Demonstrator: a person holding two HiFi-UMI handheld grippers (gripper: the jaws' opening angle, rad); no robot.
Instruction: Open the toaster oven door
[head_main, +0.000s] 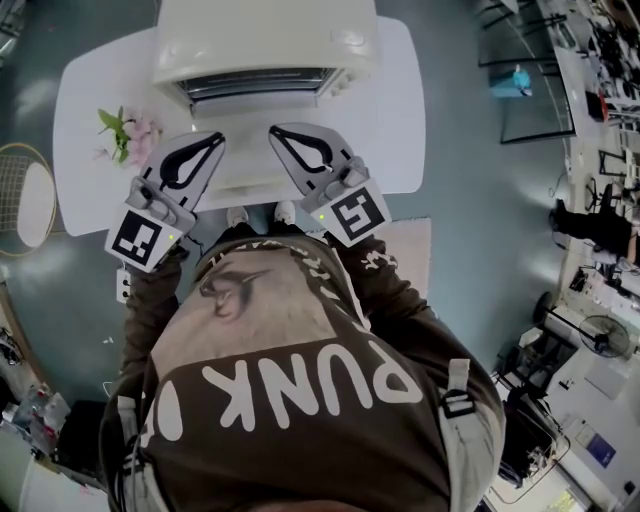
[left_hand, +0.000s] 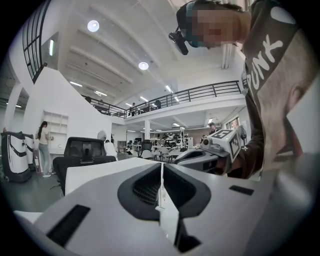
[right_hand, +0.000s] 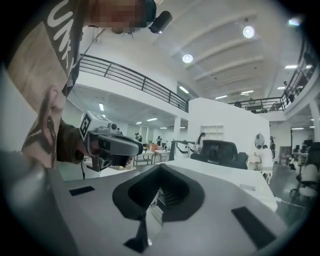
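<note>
In the head view a cream toaster oven (head_main: 265, 40) stands at the far side of a white table (head_main: 90, 110). Its front shows a dark slot with rack bars (head_main: 255, 85), and a pale panel (head_main: 250, 165) lies flat in front of it, apparently the door folded down. My left gripper (head_main: 212, 140) and right gripper (head_main: 278, 132) hover over that panel, tips toward the oven, touching nothing. Both are shut and empty. The left gripper view faces the room, its jaws (left_hand: 161, 164) meeting along one seam. In the right gripper view the jaws (right_hand: 162, 166) are also together.
Pink flowers (head_main: 125, 135) lie on the table's left part. A round wire basket (head_main: 25, 200) stands on the floor to the left. Workbenches and clutter (head_main: 600, 230) line the right side. The person's shoes (head_main: 260, 213) are at the table's near edge.
</note>
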